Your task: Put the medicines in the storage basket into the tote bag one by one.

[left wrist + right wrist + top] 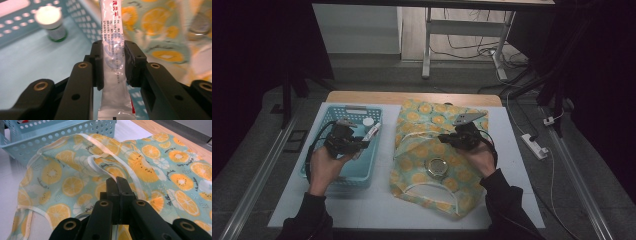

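Observation:
My left gripper (pixel 113 65) is shut on a long white sachet (pixel 113 50) with red and blue print, its pads pressing both sides. In the high view this gripper (pixel 362 145) holds the sachet (pixel 373 131) over the right side of the light-blue basket (pixel 354 108). A cloth bag (pixel 432 120) with an orange-slice pattern lies to the right of the basket. My right gripper (pixel 447 137) rests on it. Its jaws (pixel 117 182) are pressed together on the white-trimmed edge of the bag (pixel 62 177), and the cloth bunches up around the tips.
A small bottle with a white cap (pixel 51 22) stands inside the basket near its far right corner. A round metal tin (pixel 436 167) lies on the bag's near part. The white table top (pixel 377 205) ends at a wooden strip at the back. A power strip (pixel 534 146) lies at the right.

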Available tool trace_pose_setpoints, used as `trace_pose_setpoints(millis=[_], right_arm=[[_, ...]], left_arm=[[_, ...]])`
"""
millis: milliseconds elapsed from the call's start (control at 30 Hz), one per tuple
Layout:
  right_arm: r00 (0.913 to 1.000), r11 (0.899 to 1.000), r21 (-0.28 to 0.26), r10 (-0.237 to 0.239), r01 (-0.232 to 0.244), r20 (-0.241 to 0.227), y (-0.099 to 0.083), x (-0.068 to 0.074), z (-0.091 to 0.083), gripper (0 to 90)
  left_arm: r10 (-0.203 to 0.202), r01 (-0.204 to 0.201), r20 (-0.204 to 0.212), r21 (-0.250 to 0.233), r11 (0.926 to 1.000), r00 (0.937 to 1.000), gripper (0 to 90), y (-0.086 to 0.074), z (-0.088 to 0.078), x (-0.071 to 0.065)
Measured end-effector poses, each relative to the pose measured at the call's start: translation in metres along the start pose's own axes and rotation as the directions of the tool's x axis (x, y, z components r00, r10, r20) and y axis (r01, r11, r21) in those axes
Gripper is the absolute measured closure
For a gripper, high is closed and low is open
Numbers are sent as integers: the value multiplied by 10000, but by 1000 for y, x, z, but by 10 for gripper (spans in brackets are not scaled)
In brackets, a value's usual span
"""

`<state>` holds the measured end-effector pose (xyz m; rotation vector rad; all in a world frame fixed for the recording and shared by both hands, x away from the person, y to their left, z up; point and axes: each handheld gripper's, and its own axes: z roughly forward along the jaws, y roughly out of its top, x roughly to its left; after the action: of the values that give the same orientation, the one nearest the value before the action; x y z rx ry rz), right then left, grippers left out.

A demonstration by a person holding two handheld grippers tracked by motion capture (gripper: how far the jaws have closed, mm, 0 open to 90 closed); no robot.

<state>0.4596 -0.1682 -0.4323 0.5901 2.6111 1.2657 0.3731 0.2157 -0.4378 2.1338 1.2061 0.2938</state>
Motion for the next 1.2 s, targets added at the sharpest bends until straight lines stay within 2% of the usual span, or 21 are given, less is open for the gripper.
trace_pose_setpoints(millis=[233,333,500,600,867,1000,1200], right_arm=[[10000,10000,-37,68,-67,64,0,-1,-1,900],[9999,10000,-41,63,-62,86,0,-1,-1,900],[9999,10000,-48,63,-63,120,0,-1,-1,900],[9999,10000,-47,68,-67,119,0,-1,-1,900],[9998,9999,-22,112,-112,135,-1,-2,-1,900],[9999,10000,-50,86,-85,139,0,-2,-1,900],[9999,10000,-52,76,-75,135,0,-1,0,900]], left_arm=[[321,-313,530,-159,9994,9981,714,5,-2,-16],[421,-389,1148,-299,9988,9925,714,6,-1,-23],[766,-730,1508,-294,9969,9856,714,10,2,-35],[951,-917,1653,-284,9954,9816,714,12,4,-45],[1522,-1544,2142,-68,9880,9649,714,17,18,-69],[1591,-1642,2336,23,9864,9592,714,19,26,-77],[1706,-1800,2448,161,9835,9544,714,23,38,-89]])
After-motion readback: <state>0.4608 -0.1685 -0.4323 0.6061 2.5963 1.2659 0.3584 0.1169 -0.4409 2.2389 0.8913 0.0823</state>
